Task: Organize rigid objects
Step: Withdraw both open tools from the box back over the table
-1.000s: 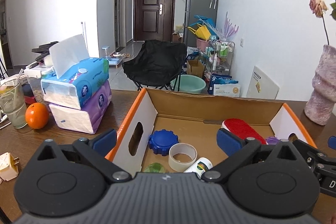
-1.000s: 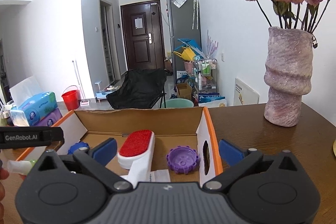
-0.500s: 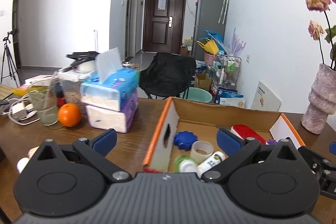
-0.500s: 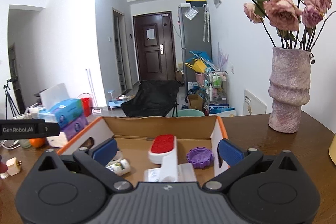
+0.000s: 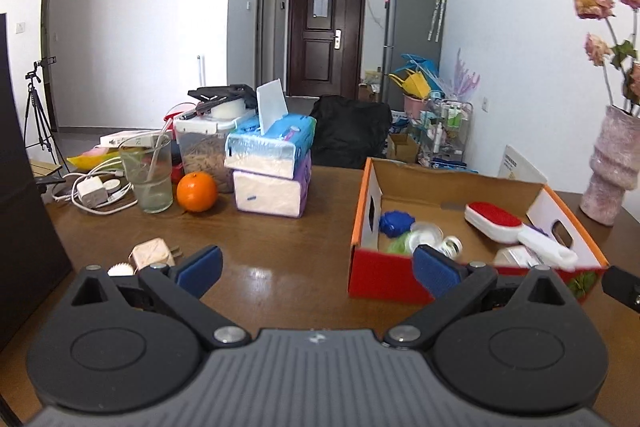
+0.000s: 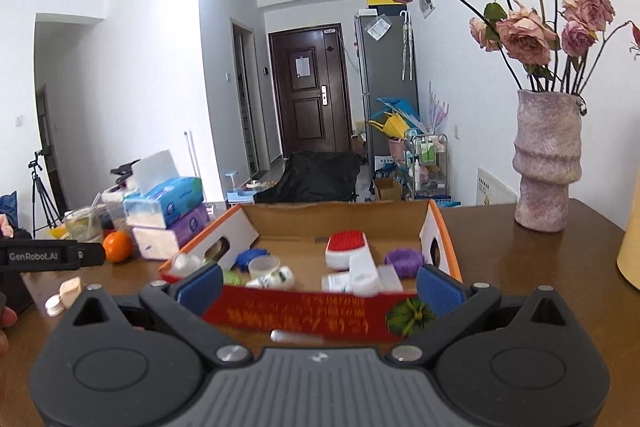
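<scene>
Cardboard box (image 5: 460,187) now lies farther ahead of both withdrawn grippers, left (image 5: 316,265) and right (image 6: 320,285), fingers wide apart, empty, suggesting its contents are placed.

Probably home: fridge (image 5: 414,39), tissue boxes (image 5: 272,167).

Each tool had a grey ribbed housing at its base, flanked by two black round-lobed blocks with shallow circular recesses. Black linkage arms, pinned by silver screws, ran forward to blue textured pads on the left tool (image 5: 316,269) and on the right tool (image 6: 320,285). A black bar to the right tool's left read "GenRobot.AI" in white.
</scene>
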Tool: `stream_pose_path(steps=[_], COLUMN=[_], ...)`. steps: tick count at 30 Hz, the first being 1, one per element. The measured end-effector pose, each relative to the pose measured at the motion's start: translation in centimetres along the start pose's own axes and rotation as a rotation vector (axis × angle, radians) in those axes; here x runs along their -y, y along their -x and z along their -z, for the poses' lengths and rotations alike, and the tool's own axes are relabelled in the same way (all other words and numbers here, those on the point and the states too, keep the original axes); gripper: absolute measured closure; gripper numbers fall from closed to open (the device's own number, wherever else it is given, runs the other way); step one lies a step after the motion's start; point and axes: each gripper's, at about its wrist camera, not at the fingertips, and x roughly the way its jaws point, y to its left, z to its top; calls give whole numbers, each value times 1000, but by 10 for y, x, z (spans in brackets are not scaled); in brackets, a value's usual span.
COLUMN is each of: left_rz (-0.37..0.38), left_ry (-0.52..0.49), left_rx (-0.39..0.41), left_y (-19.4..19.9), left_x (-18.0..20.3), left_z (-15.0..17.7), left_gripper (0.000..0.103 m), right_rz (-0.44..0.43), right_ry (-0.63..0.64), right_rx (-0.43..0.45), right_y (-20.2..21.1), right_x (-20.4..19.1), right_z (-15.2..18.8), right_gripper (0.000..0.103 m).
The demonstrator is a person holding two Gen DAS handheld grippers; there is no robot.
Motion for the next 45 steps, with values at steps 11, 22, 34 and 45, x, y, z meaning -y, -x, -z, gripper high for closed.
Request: stream_pose_path(steps=[11,22,34,45], left_rz=[45,20,-12,-106], left_ry=[-29,-61,-22,31], left_rx=[-15,-38,-14,-6], left_y=[58,90,107,100], left_x=[-5,-12,-40,-84], left_z=[37,70,73,68], left_gripper=[0,0,0,0], right_rz=[15,36,-18,-147], right_ry=[18,33,66,114], right_rx=[-30,-33,-33,-30], right_y=[54,97,110,97], right_x=[-7,-16,-45,-95], right_z=[33,52,53,52], right_gripper=[0,0,0,0])
